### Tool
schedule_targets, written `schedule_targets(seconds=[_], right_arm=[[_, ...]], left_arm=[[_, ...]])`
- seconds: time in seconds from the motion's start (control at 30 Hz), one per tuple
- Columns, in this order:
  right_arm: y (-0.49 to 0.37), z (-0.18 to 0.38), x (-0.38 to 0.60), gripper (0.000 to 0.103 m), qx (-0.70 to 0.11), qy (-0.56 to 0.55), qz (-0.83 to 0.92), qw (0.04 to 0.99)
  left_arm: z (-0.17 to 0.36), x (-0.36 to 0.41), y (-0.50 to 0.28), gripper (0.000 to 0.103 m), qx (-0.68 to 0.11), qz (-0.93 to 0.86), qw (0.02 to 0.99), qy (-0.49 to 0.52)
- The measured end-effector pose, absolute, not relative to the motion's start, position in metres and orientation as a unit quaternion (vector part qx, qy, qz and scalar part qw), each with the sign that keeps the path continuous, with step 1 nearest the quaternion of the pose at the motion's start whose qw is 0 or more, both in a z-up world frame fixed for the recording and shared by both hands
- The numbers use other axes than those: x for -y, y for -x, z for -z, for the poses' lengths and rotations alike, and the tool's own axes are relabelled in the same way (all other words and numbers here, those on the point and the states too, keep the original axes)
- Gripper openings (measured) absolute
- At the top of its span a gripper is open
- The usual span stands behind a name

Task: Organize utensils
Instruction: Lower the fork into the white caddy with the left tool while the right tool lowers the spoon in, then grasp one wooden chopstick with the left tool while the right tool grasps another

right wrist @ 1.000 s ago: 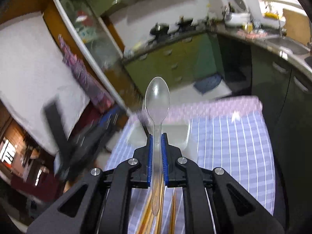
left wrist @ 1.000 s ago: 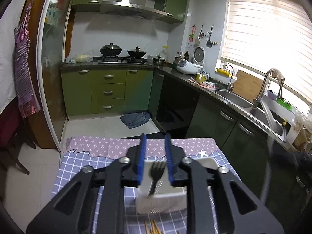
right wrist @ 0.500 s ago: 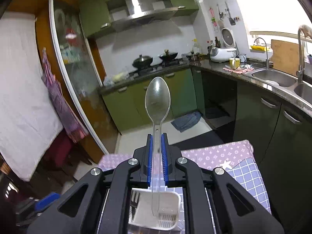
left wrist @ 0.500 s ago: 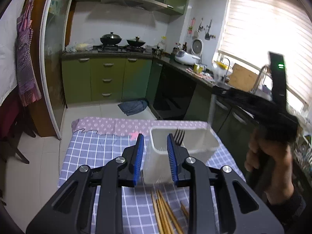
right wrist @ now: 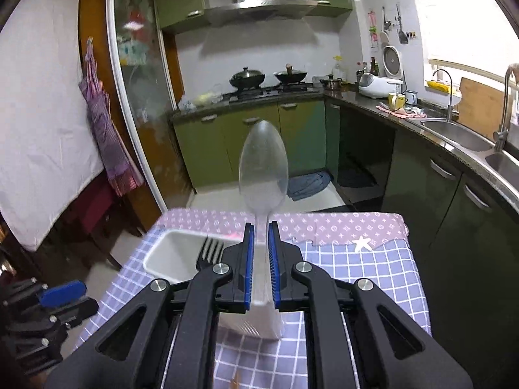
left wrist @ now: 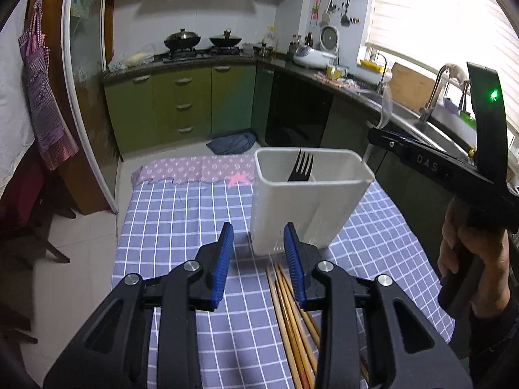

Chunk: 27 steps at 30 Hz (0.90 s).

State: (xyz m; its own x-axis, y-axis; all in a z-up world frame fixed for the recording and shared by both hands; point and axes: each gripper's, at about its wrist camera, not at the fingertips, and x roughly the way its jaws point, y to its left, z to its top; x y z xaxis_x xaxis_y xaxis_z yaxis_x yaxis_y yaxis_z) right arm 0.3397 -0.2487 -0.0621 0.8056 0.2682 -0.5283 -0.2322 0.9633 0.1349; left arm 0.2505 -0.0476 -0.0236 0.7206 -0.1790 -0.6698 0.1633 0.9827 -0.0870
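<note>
A white plastic utensil holder stands on the checked tablecloth with a black fork upright inside. My left gripper is open and empty, just in front of the holder. Wooden chopsticks lie on the cloth under it. My right gripper is shut on a clear plastic spoon, bowl up, held above the holder, where the fork shows. The spoon's bowl also shows in the left wrist view.
The table has a blue checked cloth with a purple patterned strip at its far edge. Floor lies to the left, dark kitchen cabinets close on the right. The hand holding the right gripper is at the table's right side.
My left gripper has drawn back from the holder and opened wider. My right gripper with the spoon has moved over the holder and come closer to it.
</note>
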Motion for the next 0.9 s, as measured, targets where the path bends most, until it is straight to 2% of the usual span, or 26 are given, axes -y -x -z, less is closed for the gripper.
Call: schedule_targets(seconds=[0.07,0.13,0.33,0.5,0.7,0.9], right_arm=[[-0.337,0.063,0.248,0.026,-0.284,-0.026,-0.13,0.95],[-0.331,0.062,0.249,0.03,-0.28,-0.023,-0.128,0.951],[-0.3,0.045,0.26,0.03,-0.283,-0.038,-0.14,0.948],[-0.273,0.048,0.266,0.03,-0.329,-0.023,-0.156,0.931],[-0.247,0.087,0.265,0.03,-0.406,0.019,-0.173,0.897],[-0.246,0.125,0.266,0.03,-0.451,0.037,-0.169,0.876]], left_arm=[[0.027,0.047,-0.248,0.031,-0.374,0.09,0.923,0.011],[0.031,0.047,-0.247,0.031,-0.386,0.089,0.918,0.01],[0.056,0.046,-0.249,0.031,-0.457,0.09,0.884,0.025],[0.088,0.051,-0.253,0.031,-0.524,0.085,0.847,0.027],[0.126,0.064,-0.263,0.031,-0.586,0.083,0.806,0.029],[0.15,0.081,-0.275,0.022,-0.62,0.078,0.78,0.025]])
